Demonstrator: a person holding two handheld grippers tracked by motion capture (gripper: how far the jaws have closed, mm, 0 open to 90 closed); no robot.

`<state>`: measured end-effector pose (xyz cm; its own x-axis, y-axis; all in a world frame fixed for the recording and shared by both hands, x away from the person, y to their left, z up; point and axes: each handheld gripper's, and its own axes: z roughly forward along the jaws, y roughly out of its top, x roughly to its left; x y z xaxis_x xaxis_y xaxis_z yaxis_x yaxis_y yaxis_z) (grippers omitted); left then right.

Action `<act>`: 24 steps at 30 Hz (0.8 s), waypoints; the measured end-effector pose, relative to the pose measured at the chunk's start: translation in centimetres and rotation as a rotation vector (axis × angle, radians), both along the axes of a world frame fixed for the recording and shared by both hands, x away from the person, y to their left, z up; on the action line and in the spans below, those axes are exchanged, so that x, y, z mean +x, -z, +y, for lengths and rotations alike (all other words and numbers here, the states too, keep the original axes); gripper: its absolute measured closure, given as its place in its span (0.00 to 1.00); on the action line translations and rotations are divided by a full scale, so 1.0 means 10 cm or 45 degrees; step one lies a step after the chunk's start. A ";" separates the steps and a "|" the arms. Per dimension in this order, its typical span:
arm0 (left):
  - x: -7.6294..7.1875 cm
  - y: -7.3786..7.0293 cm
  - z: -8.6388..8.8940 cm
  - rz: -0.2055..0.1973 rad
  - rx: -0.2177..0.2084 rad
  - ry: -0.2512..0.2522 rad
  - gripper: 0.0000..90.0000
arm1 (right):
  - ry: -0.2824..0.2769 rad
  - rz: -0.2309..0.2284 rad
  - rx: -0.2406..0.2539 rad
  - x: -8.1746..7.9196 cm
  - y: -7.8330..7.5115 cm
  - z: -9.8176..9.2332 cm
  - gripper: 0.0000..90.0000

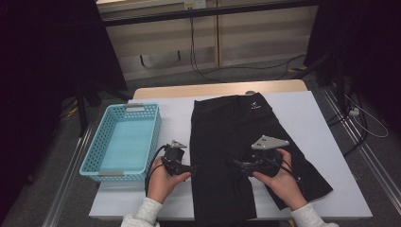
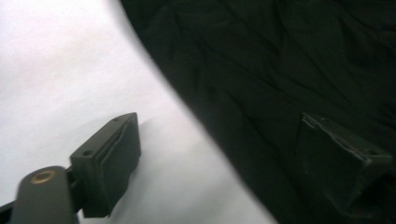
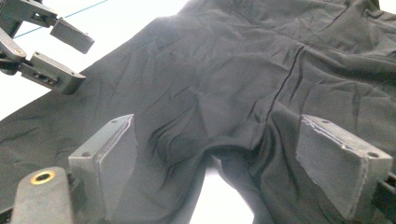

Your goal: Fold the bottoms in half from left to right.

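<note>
we see the high view dim at both sides, nearly black, while the white table [image 1: 321, 123] glows under light from above. the black shorts [image 1: 236, 142] swallow detail there. in the left gripper view the table washes out to glare, the shorts go murky and soft, and a faint shadow lies beside the near jaw. the right gripper view is sharper, with creases clear.

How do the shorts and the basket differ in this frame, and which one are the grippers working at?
The shorts are black, soft and spread flat mid-table; the basket is light blue, rigid, perforated and stands at the table's left side. The left gripper and right gripper both point at the shorts with open jaws; the basket sits apart, with nothing inside. Both rest on the white tabletop.
</note>
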<state>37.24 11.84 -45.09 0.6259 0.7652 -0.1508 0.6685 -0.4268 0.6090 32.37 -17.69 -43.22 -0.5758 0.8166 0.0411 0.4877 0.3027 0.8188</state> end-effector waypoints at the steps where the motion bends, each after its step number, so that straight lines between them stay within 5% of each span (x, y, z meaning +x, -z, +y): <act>1: -0.01 0.00 -0.02 -0.002 0.010 0.003 0.17 | -0.008 0.001 -0.003 0.00 0.01 0.01 0.14; 14: -0.10 -0.03 -0.14 0.046 -0.071 0.048 0.43 | -0.030 0.007 -0.011 0.00 0.02 0.06 0.14; 24: -0.10 -0.02 -0.14 0.072 -0.114 -0.035 0.71 | -0.036 0.006 -0.022 0.00 0.02 0.07 0.14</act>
<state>36.29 10.47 -44.85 0.5935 0.7638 -0.2539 0.7135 -0.3532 0.6051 32.34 -16.95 -43.47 -0.5984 0.8006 0.0301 0.4827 0.3304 0.8111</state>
